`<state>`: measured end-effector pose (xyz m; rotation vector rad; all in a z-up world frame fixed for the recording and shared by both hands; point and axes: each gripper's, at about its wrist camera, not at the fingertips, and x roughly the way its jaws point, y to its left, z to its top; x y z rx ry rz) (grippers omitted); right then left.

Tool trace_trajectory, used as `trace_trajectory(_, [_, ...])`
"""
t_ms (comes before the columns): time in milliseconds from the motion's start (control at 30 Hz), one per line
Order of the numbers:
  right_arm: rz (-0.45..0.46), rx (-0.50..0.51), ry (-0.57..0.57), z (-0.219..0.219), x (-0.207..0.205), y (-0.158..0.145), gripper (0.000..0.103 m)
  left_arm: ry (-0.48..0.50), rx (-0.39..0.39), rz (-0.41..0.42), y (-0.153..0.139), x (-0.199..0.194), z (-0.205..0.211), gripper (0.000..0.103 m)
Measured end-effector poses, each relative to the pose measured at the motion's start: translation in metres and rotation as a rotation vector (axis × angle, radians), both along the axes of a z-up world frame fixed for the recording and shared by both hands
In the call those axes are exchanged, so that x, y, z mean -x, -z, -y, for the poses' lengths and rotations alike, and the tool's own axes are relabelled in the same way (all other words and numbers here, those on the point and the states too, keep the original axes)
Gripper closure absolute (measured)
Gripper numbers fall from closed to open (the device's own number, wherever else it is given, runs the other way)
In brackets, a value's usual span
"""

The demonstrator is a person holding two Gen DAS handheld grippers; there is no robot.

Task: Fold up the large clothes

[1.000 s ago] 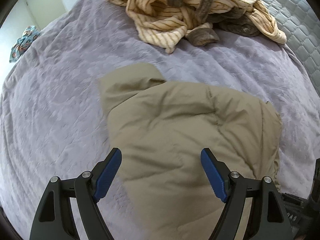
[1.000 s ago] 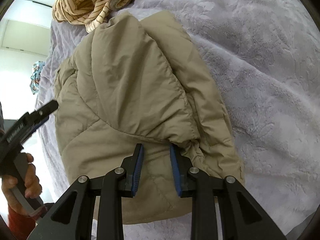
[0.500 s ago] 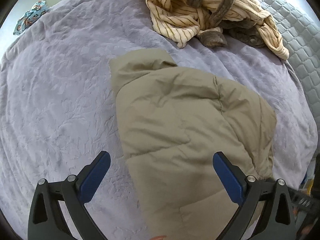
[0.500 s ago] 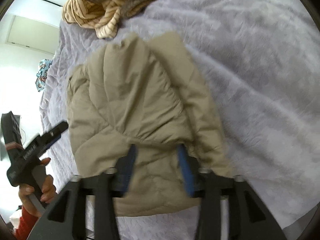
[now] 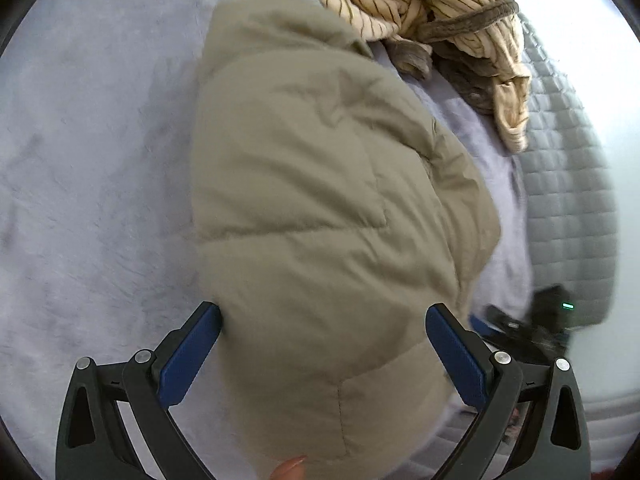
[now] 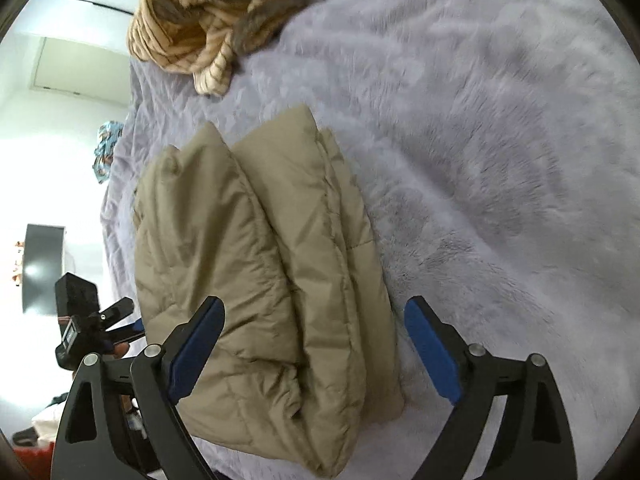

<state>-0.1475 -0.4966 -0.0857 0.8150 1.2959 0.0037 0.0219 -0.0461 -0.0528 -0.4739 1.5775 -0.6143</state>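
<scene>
A khaki puffer jacket [image 5: 320,208] lies folded in layers on the lilac plush bedspread [image 5: 88,160]. It also shows in the right wrist view [image 6: 264,280], with two stacked folds. My left gripper [image 5: 322,344] is open and empty, its blue pads either side of the jacket's near end. My right gripper [image 6: 314,344] is open and empty over the jacket's near edge. The left gripper also shows at the left of the right wrist view [image 6: 120,320].
A crumpled cream striped garment with grey trim [image 5: 440,12] lies at the far end of the bed, also in the right wrist view [image 6: 200,24]. A grey quilted mattress edge [image 5: 568,200] runs along the right. A patterned cloth [image 6: 106,148] lies off the bed's far side.
My right gripper has opened wide and let go of the jacket fold. My left gripper has moved closer over the jacket and stayed open. The jacket now rests folded.
</scene>
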Motion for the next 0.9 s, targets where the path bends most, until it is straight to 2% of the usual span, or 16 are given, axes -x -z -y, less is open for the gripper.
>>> trace_trajectory(67, [0.004,-0.036,-0.023,-0.001,-0.004,0.007,0.009,0.002,0.03,-0.015,0.005,0.001,-0.002,0.001])
trace_trajectory(100, [0.005,-0.062,-0.047,-0.002,-0.007,0.012,0.0,0.003,0.049,-0.025,0.009,0.002,-0.004,0.001])
trace_trajectory(167, [0.01,-0.085,-0.088,-0.004,-0.013,0.019,0.0,0.008,0.071,-0.043,0.014,0.002,-0.007,0.001])
trace_trajectory(300, [-0.052,-0.119,-0.16,-0.007,-0.027,0.044,0.0,0.024,0.092,-0.087,0.032,0.003,-0.004,0.001])
trace_trajectory(433, [-0.076,-0.219,-0.155,-0.005,-0.041,0.065,0.0,0.016,0.136,-0.12,0.048,0.002,0.004,0.0])
trace_trajectory(600, [-0.051,-0.319,-0.152,-0.011,-0.059,0.08,0.0,0.004,0.169,-0.147,0.061,-0.003,0.021,0.0])
trace_trajectory(767, [-0.086,-0.322,-0.106,-0.02,-0.067,0.086,0.001,-0.005,0.164,-0.141,0.06,-0.005,0.028,0.002])
trace_trajectory(867, [-0.1,-0.324,-0.082,-0.022,-0.067,0.082,0.014,0.001,0.146,-0.094,0.045,-0.003,0.026,0.013])
trace_trajectory(900, [-0.098,-0.322,-0.075,-0.025,-0.065,0.078,0.023,0.005,0.146,-0.077,0.039,-0.004,0.026,0.017])
